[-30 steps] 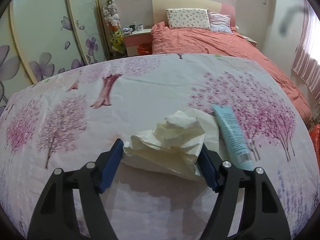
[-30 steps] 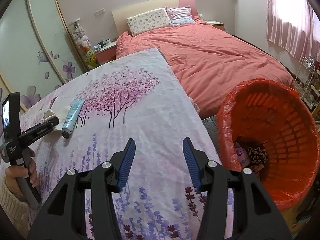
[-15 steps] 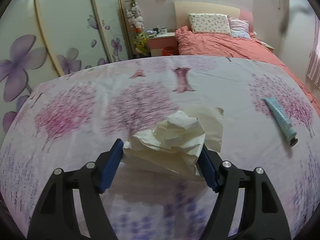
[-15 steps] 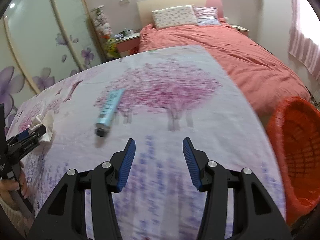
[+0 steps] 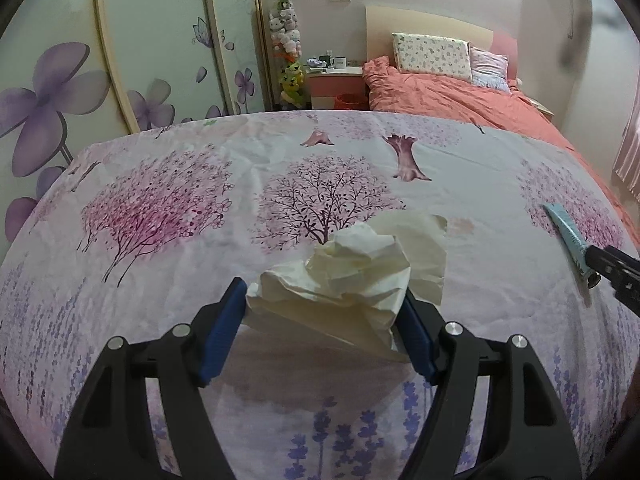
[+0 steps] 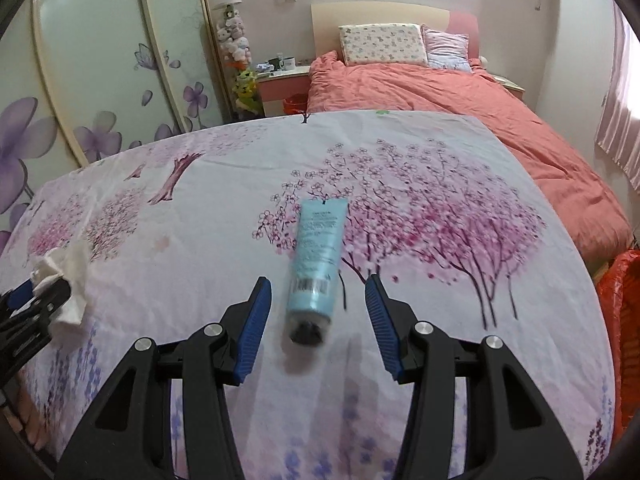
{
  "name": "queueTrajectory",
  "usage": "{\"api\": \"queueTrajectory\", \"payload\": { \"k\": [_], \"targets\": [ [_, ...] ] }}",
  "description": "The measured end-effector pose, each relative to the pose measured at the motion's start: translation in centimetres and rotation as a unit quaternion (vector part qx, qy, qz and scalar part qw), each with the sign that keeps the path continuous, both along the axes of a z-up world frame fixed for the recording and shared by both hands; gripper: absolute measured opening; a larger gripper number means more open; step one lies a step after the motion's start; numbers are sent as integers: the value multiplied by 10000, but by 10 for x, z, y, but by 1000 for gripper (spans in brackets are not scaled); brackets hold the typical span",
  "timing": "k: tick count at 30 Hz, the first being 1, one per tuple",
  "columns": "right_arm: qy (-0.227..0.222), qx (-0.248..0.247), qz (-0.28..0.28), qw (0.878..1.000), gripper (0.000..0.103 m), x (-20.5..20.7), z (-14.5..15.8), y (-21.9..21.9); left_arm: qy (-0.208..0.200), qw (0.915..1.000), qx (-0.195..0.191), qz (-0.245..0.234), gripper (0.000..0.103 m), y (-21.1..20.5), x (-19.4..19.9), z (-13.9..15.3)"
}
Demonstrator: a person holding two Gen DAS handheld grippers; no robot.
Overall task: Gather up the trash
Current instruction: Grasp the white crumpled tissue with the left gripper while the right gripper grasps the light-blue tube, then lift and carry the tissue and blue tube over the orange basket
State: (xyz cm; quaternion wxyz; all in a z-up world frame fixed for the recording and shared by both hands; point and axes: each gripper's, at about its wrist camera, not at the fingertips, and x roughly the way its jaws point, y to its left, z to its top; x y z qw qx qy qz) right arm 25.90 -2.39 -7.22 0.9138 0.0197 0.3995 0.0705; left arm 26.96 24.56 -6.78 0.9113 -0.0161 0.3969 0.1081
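Two grippers worked over the blossom-print cloth (image 6: 400, 152). Nearest in the right wrist view, the right gripper (image 6: 318, 316) stood with its blue pads apart and pressing on nothing, and the light blue tube (image 6: 318, 254) lay on the cloth with its dark cap end between the fingertips, a clear gap on either side. The tube's long axis ran from near to far, roughly along the line of the fingers, cap near and flat crimped end far, so closing on it would likely take only a short push forward. The right hand was plainly the nearer one to the tube. To the left, the left gripper (image 5: 324, 312) held the crumpled tissue (image 5: 344, 276) clamped between its pads, bulging above the fingertips; whether the wad touched the cloth could not be told. At the far right edge, low down, a sliver of the orange trash basket (image 6: 620, 304) showed. Beyond the cloth lay the pink bed (image 6: 460, 96).
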Motion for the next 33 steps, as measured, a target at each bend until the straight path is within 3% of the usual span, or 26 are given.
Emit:
{"api": "queueTrajectory", "payload": {
  "k": [12, 33],
  "targets": [
    [309, -73, -142, 9994, 29, 16, -11, 7, -24, 9999, -106, -58, 70, 0, 0, -2],
    [163, 49, -120, 9998, 28, -6, -4, -12, -112, 9998, -69, -159, 70, -21, -1, 10]
  ]
}}
